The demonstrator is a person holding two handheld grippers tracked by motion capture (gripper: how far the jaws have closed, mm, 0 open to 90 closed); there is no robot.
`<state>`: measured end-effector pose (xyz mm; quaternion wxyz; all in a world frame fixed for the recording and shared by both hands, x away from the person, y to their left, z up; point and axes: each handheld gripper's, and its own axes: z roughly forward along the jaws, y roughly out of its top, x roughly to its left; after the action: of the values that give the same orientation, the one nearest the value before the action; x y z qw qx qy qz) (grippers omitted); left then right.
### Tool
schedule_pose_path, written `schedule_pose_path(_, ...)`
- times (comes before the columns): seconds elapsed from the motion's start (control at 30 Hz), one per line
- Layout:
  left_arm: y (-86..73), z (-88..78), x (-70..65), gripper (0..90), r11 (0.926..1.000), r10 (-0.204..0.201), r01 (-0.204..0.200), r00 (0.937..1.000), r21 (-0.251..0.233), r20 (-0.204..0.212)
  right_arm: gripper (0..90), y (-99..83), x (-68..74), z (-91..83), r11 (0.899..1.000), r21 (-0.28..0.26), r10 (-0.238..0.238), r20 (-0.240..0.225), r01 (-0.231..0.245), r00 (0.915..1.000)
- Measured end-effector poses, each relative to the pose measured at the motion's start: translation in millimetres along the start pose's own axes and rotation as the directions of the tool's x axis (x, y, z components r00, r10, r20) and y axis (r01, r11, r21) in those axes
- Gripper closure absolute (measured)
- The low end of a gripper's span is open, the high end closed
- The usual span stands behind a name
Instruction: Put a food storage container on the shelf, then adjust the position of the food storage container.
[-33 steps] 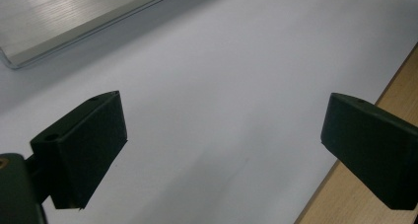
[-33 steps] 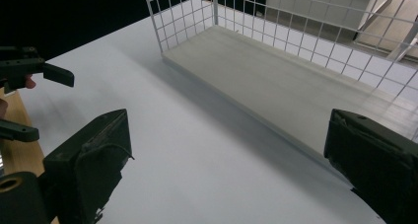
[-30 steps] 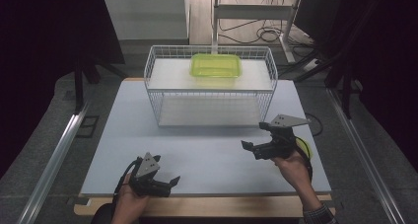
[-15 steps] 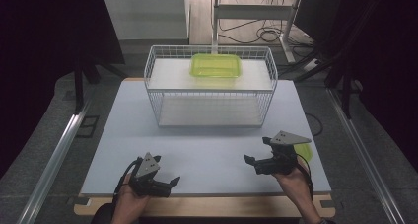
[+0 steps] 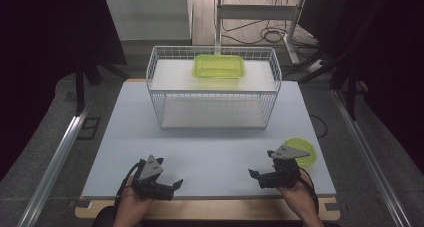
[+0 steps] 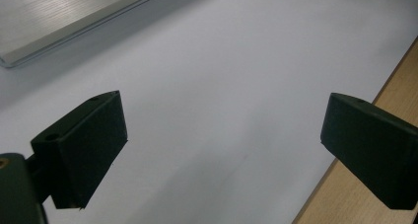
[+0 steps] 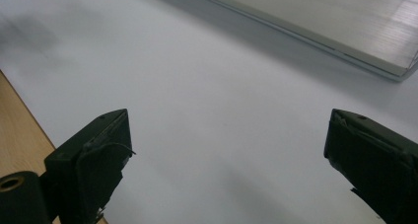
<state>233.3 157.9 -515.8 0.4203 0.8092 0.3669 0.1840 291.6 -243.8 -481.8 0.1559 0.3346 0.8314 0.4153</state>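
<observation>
Green dish point(image 5: 301, 152): flat on the white mat point(image 5: 215, 152) near its right edge, just beside and behind the right gripper point(image 5: 256, 178), not touching either jaw.

Right gripper: jaws spread wide, nothing between them, aimed left across bare mat and away from the dish. Left gripper point(image 5: 175, 185): likewise released and empty, jaws wide apart, low over the mat near the wooden table edge point(image 5: 210, 208), aimed right, well apart from the dish.

Farther out: wire rack point(image 5: 156, 87) at the back of the mat, with a green tray point(image 5: 219, 67) on its upper board.

Likely trouble from here:
- Swinging the right gripper round toward the dish could clip it with the gripper body or trailing cable, since so little room lies between them. Probably enough to nudge the dish off the mat's right edge.
- Closing on the low, thin rim from a flat angle could let the jaws slide over it, or tip the dish up and skid it away.
- Carrying it toward the rack could catch it on the wire rim if kept too low.
- Bringing both grippers in together risks a collision, as they now point at each other.
</observation>
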Motion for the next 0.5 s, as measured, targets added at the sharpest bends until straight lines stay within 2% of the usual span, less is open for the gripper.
schedule_pose_path(0.17,0.0,0.8,-0.3,3.6,1.0,0.005,-0.005,1.0,0.005,0.0,1.1,-1.1,-1.3,2.4,1.0,0.03,0.007,0.014,-0.007,0.9999)
schedule_pose_path(0.27,-0.2,0.7,0.0,3.5,1.0,0.005,-0.005,1.0,0.005,0.001,0.8,-0.6,-3.2,1.2,1.0,0.023,0.019,0.007,-0.019,0.9998)
schedule_pose_path(0.3,-0.2,0.5,0.2,3.6,1.0,0.004,-0.004,1.0,0.004,-0.001,2.0,0.7,-5.2,-1.0,0.999,0.018,0.036,0.01,-0.036,0.9993)
schedule_pose_path(0.4,-0.1,0.5,0.1,3.6,1.0,0.004,-0.004,1.0,0.004,-0.002,12.1,2.6,-8.4,-6.4,0.999,0.017,0.042,0.031,-0.042,0.9986)
schedule_pose_path(0.43,-0.1,0.5,0.1,3.6,1.0,0.004,-0.004,1.0,0.004,-0.002,12.1,2.6,-8.4,-6.4,0.999,0.017,0.042,0.031,-0.042,0.9986)
schedule_pose_path(0.47,-0.1,0.7,0.0,3.6,1.0,0.004,-0.004,1.0,0.005,-0.002,17.9,3.3,-10.2,-8.5,0.999,0.02,0.042,0.04,-0.043,0.9983)
schedule_pose_path(0.5,-0.1,0.9,0.0,3.6,1.0,0.005,-0.005,1.0,0.006,-0.004,27.9,4.3,-15.4,-13.8,0.998,0.01,0.056,0.059,-0.057,0.9967)
